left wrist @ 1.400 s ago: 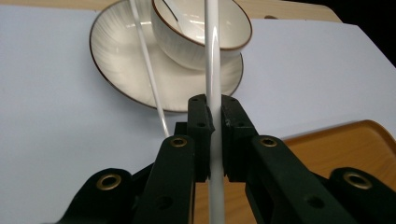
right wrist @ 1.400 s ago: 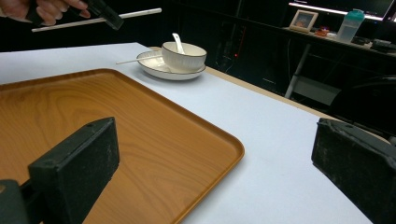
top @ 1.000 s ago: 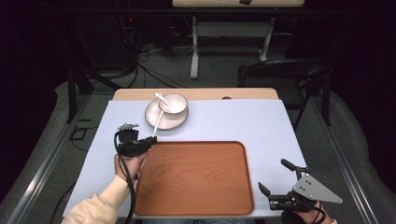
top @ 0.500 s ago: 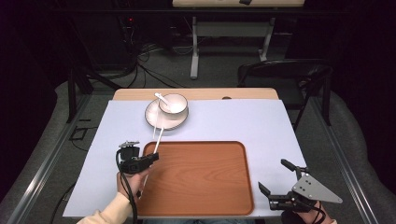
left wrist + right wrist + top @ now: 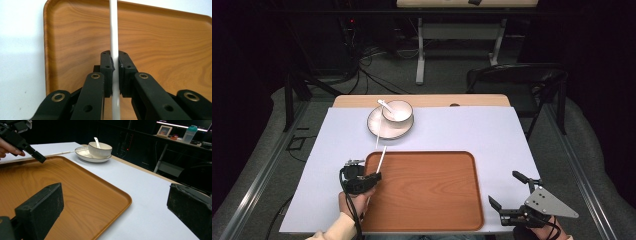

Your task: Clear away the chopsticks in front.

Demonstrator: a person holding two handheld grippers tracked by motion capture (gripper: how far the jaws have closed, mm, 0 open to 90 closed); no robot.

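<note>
**White stick brought down to the tray's near-left corner**

Since a second ago the left gripper [image 5: 371,178] has come nearer and lower, from beside the plate [image 5: 379,131] to the wooden tray [image 5: 427,190]'s left edge. Its jaws are clamped tight on a thin white stick [image 5: 114,37], which runs away over the tray's far-left rim toward the plate and bowl [image 5: 398,113]. The right gripper [image 5: 511,196] rests at the near right, jaws wide apart, holding nothing.
</note>
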